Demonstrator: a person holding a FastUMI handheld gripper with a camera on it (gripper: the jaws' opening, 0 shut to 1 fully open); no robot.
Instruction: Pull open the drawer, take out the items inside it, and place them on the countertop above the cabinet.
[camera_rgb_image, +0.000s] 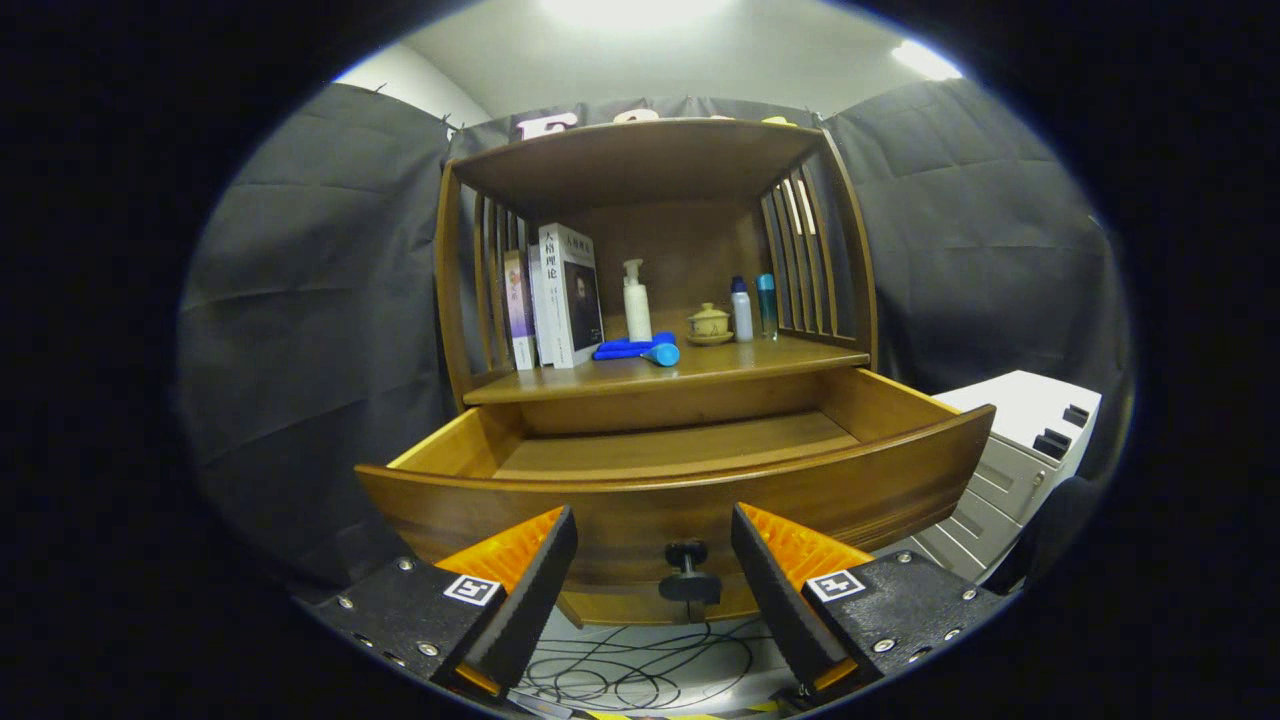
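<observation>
Drawer (640, 480) open, claw (655, 560) spread, seemingly untouching

Probably draped recording booth (320, 260), cabinet (650, 300)

drawer (680, 470) pulled open | gripper (652, 560) fingers spread, flanking knob (688, 572)

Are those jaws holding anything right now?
Nothing is held: the gripper is open, its jaws apart either side of the drawer's knob, touching nothing.
</observation>
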